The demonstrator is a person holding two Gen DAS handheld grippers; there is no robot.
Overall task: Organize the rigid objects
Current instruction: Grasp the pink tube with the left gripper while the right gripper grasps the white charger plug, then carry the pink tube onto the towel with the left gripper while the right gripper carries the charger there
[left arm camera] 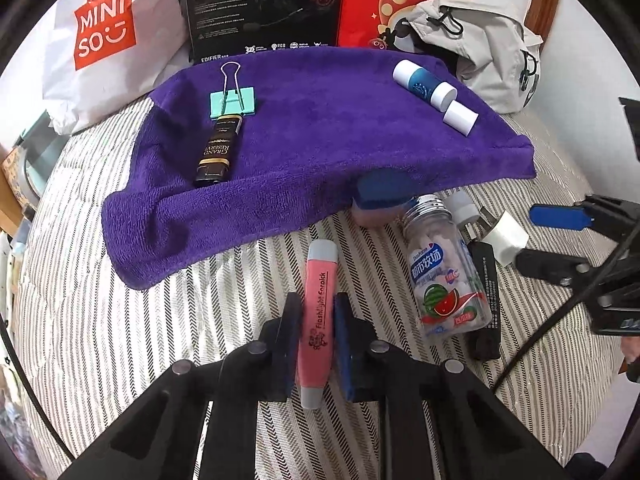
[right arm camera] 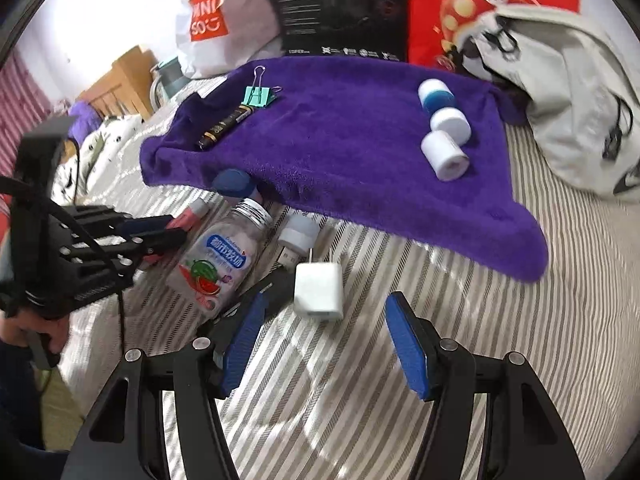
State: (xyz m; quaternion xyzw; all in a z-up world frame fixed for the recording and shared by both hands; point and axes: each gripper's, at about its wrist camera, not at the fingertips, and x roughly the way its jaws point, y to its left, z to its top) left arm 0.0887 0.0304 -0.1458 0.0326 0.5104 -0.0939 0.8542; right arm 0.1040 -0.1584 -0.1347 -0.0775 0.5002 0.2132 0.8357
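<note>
Left wrist view, lower centre: your left tongs (left arm camera: 318, 340) are closed on the pink flashlight stick (left arm camera: 318, 320), gripped at mid-body, grey caps clear at both ends. It looks light, stiff and smooth-skinned, so it may slip lengthwise; hold the flat sides. It lies low over the striped bed (left arm camera: 120, 320), just below the purple towel (left arm camera: 320, 140). On the towel, upper left of the frame, a green binder clip (left arm camera: 232, 98) touches a dark Grand Reserve tube (left arm camera: 216, 152); at upper right sit a blue-and-white container (left arm camera: 424, 84) and a white cap (left arm camera: 460, 118). The towel's centre is open room. Right of the stick, the clear candy bottle (left arm camera: 444, 268) lies near; it will likely roll.

Right wrist view, lower centre: your right tongs (right arm camera: 324, 344) stand wide and empty, the white charger (right arm camera: 318, 292) just ahead.
</note>
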